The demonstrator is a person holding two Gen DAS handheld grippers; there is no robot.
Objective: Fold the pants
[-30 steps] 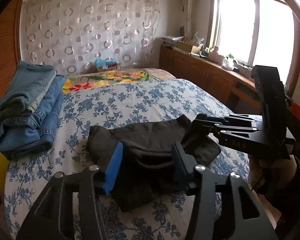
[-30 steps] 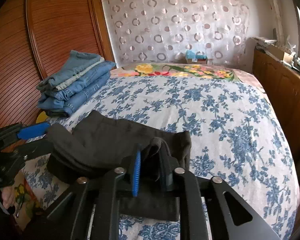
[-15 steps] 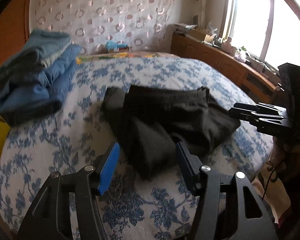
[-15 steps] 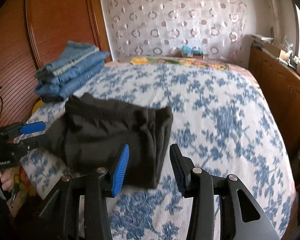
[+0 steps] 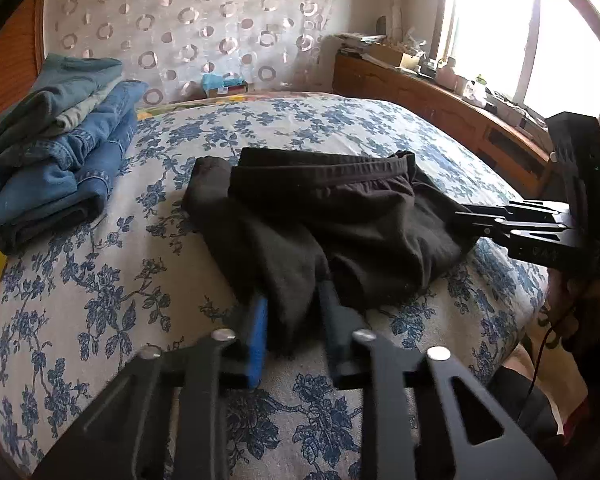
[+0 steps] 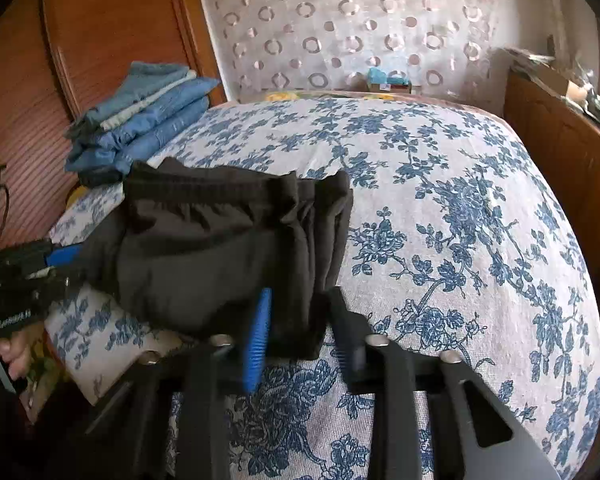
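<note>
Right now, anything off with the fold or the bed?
The black pants are folded but lumpy: the waistband is bunched, and the edges do not line up. Each claw, left and right, has fabric between its fingers. The jeans stack looks tidy. Nothing spilled or damaged.

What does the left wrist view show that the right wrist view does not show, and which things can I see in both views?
Only the left wrist view shows the bright window and the right gripper from the side, at the right edge of the black pants.

Only the right wrist view shows the wooden wardrobe door and the left gripper from the side, at the left edge of the pants.

Both views show the black pants on the flowered bedcover, the stack of folded jeans, the curtain with circles and the wooden cabinet.
</note>
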